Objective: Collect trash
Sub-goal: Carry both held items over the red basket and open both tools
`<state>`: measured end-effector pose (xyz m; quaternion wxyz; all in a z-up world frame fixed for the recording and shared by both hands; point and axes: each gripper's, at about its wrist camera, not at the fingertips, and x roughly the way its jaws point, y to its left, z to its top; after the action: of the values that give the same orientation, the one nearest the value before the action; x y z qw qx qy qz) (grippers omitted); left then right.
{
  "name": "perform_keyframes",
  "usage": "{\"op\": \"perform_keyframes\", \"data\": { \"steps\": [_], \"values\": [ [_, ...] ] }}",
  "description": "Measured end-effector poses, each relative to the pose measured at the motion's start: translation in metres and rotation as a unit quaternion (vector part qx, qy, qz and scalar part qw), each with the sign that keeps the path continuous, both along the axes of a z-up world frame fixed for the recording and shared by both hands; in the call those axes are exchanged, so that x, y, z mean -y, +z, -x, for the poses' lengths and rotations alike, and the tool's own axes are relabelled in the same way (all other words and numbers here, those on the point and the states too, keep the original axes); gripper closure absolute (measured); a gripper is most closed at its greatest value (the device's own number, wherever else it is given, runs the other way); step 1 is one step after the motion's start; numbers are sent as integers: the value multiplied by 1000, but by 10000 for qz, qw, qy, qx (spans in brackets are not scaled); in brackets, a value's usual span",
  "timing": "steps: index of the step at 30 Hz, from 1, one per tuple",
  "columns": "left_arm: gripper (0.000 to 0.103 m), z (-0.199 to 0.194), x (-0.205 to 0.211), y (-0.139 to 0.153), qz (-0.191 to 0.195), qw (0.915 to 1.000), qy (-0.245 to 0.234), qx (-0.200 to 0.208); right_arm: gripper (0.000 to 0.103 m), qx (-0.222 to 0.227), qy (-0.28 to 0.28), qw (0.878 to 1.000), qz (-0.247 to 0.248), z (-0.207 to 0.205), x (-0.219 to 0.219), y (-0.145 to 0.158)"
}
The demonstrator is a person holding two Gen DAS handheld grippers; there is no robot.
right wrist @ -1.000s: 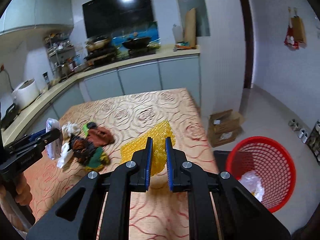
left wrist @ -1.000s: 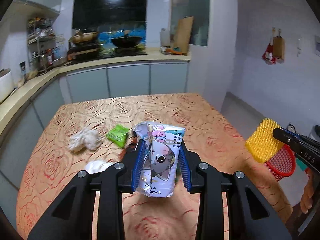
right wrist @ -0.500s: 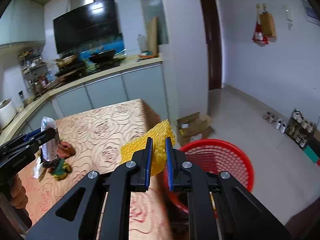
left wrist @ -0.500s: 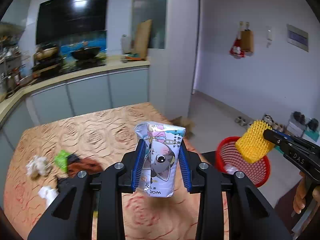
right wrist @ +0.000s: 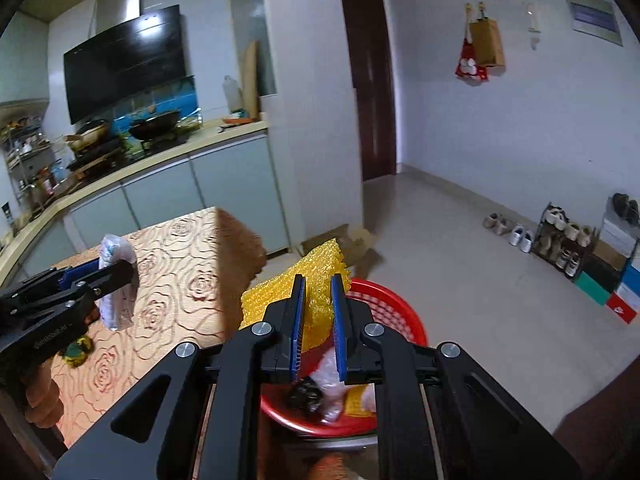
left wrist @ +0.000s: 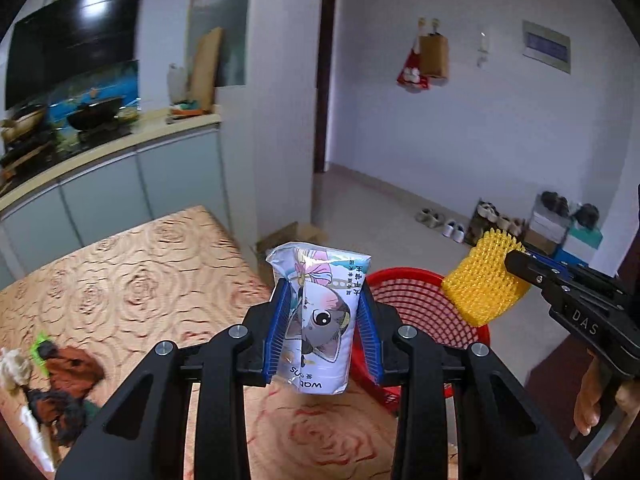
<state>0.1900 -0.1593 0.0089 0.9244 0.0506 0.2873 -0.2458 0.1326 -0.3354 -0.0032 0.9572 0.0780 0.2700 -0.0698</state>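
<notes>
My left gripper (left wrist: 323, 320) is shut on a white snack bag with a cartoon cat (left wrist: 320, 316), held upright over the table's right edge beside the red mesh basket (left wrist: 416, 304). My right gripper (right wrist: 318, 308) is shut on a sheet of yellow bubble wrap (right wrist: 296, 292), hanging above the red basket (right wrist: 384, 308). In the left wrist view the right gripper (left wrist: 516, 266) and its yellow bubble wrap (left wrist: 482, 280) hover over the basket's far rim. In the right wrist view the left gripper (right wrist: 116, 276) and its bag (right wrist: 116, 284) are at the left.
The basket (right wrist: 280, 408) holds plastic wrap and a dark scrap. More trash lies on the patterned table (left wrist: 140, 272): brown and dark cloth scraps (left wrist: 68, 376), a green wrapper (left wrist: 40, 348), white tissue (left wrist: 12, 368). A cardboard box (left wrist: 288, 236) sits on the floor; a shoe rack (right wrist: 568, 240) lines the wall.
Both grippers swung right, away from the trash pile toward the table's edge. The red basket now lies below the right gripper and beside the left. Both grips are unchanged.
</notes>
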Motion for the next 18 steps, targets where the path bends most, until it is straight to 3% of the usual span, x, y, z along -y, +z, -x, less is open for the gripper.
{"op": "perform_keyframes", "data": {
  "steps": [10,18],
  "values": [
    [71,-22,50,-28,-135,9984,-416,-360,90,-356,-292,9989,-18,-7,30,-30],
    [71,-46,81,-67,-259,9937,-613,-902,90,-739,-293,9968,-72,-25,42,-62]
  ]
}}
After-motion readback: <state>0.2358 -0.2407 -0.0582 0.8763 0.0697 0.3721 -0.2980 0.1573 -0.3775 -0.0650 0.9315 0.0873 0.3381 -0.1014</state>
